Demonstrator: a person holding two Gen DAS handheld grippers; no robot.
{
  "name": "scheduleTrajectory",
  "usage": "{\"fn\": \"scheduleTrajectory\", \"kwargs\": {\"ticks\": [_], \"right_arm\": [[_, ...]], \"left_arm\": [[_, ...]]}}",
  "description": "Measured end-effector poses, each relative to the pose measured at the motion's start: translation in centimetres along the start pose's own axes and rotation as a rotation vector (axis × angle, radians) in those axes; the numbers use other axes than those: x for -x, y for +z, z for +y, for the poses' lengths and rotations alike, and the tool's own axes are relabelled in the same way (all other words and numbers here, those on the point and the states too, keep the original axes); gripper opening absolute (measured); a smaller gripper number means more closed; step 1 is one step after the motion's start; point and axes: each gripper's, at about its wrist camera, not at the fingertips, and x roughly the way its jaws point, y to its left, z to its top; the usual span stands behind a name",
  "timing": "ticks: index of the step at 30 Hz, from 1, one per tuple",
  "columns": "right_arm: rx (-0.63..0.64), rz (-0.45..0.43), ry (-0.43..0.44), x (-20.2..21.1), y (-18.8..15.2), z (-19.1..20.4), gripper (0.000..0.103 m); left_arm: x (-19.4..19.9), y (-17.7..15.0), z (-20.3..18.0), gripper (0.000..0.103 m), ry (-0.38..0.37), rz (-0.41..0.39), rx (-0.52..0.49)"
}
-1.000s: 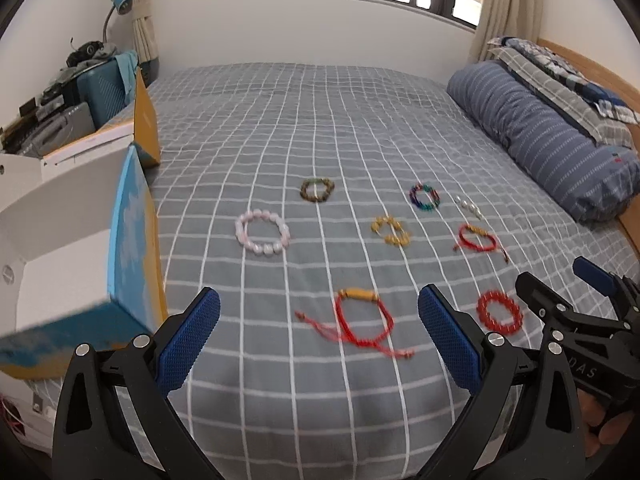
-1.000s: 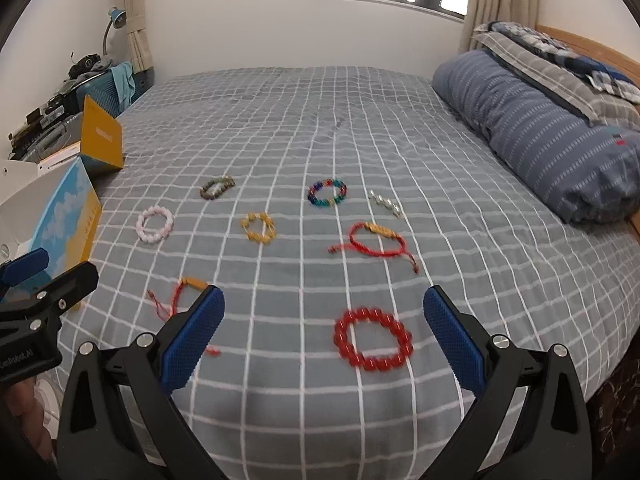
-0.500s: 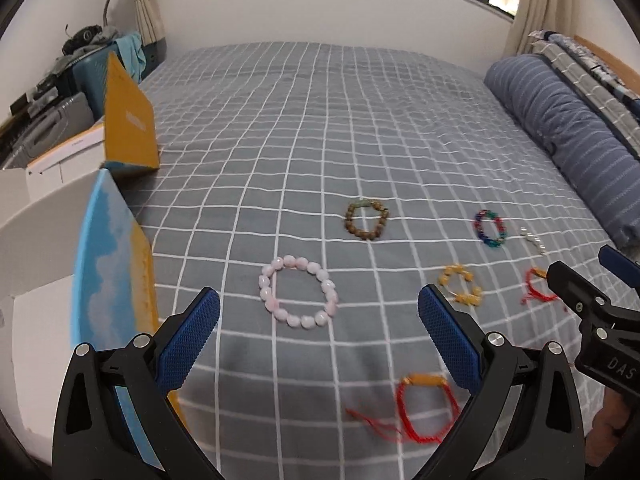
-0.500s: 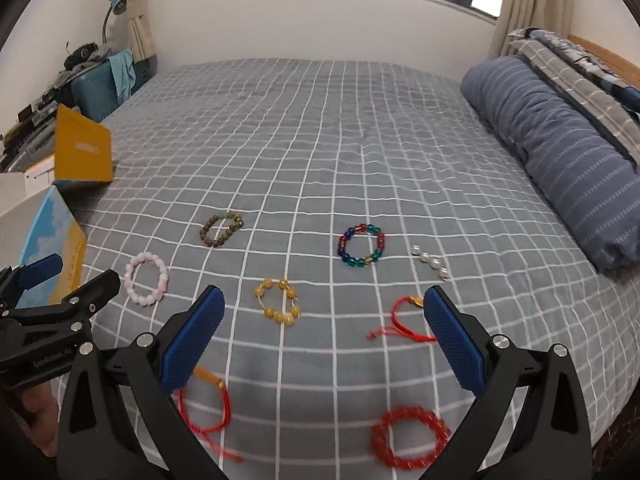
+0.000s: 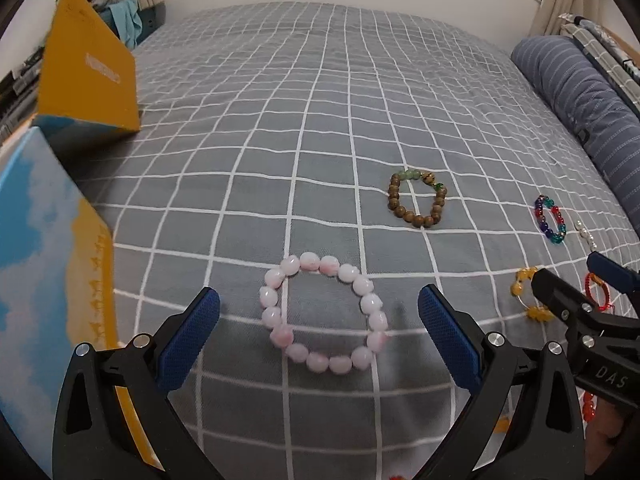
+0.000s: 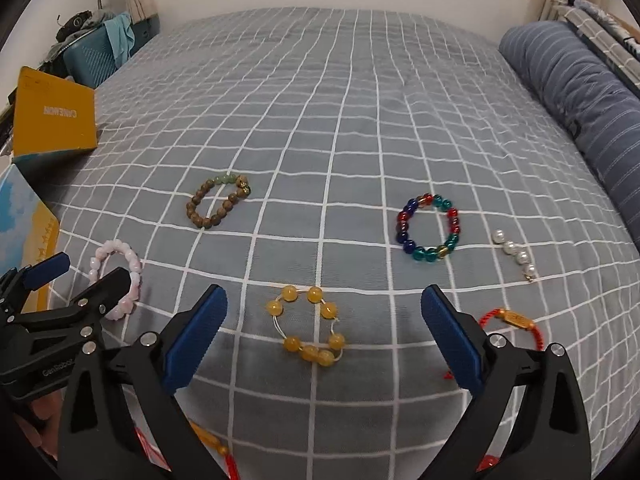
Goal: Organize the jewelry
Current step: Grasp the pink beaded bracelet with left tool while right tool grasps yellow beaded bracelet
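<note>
Several bracelets lie on the grey checked bedspread (image 5: 304,92). A pink bead bracelet (image 5: 323,313) lies right between the fingers of my open left gripper (image 5: 320,334), which hovers over it. My open right gripper (image 6: 325,334) straddles a yellow bead bracelet (image 6: 308,330). Farther back lie a brown wooden bracelet (image 6: 218,201), a multicoloured glass bracelet (image 6: 429,229) and a short pearl strand (image 6: 515,254). A red cord bracelet (image 6: 514,322) sits beside the right finger. In the right wrist view the left gripper (image 6: 60,284) shows at the left edge, by the pink bracelet (image 6: 116,276).
An open box with yellow and sky-blue flaps (image 5: 86,70) stands at the bed's left edge, its near flap (image 5: 44,272) close to my left finger. A striped blue pillow (image 6: 576,92) lines the right side. Cluttered shelves (image 6: 96,44) sit beyond the far left corner.
Both grippers have moved forward and down toward the bed. The pink bracelet now lies between the left fingers and the yellow one between the right fingers; the red bracelets slipped below them.
</note>
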Motion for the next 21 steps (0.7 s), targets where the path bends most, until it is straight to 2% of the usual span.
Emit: {"fn": "scheduleTrajectory", "kwargs": {"ticks": [4, 8, 12, 13, 15, 16, 17, 18, 19, 20, 21], "right_arm": [[-0.007, 0.044, 0.011, -1.4, -0.3, 0.1, 0.088], [-0.014, 0.087, 0.028, -2.5, -0.6, 0.1, 0.079], [-0.01, 0.107, 0.028, -3.2, -0.6, 0.2, 0.068], [-0.01, 0.108, 0.03, -3.2, -0.5, 0.3, 0.067], [-0.015, 0.11, 0.036, -3.2, -0.5, 0.2, 0.056], [-0.019, 0.111, 0.038, -3.2, -0.4, 0.1, 0.054], [-0.021, 0.113, 0.04, -3.2, -0.4, 0.1, 0.048], [-0.027, 0.115, 0.043, -3.1, -0.3, -0.1, 0.039], [-0.032, 0.116, 0.045, -3.1, -0.3, -0.1, 0.034], [-0.034, 0.116, 0.045, -3.1, -0.2, -0.1, 0.022], [-0.034, 0.116, 0.046, -3.0, -0.2, -0.3, 0.016]], "left_arm": [[-1.3, 0.2, -0.1, 0.097, 0.005, 0.02, -0.008], [-2.4, 0.3, 0.0, 0.097, 0.007, 0.039, 0.001], [-2.8, 0.4, 0.2, 0.09, 0.012, 0.048, -0.003], [-2.8, 0.4, 0.2, 0.086, 0.02, 0.054, -0.003], [-2.9, 0.5, 0.3, 0.079, 0.031, 0.068, -0.002], [-2.8, 0.5, 0.3, 0.07, 0.034, 0.07, -0.002], [-2.7, 0.5, 0.3, 0.059, 0.037, 0.071, -0.002], [-2.5, 0.5, 0.3, 0.053, 0.042, 0.073, -0.001], [-2.4, 0.5, 0.3, 0.035, 0.044, 0.073, -0.002], [-2.2, 0.5, 0.2, 0.023, 0.043, 0.074, -0.003], [-2.0, 0.5, 0.2, 0.023, 0.038, 0.075, -0.003]]}}
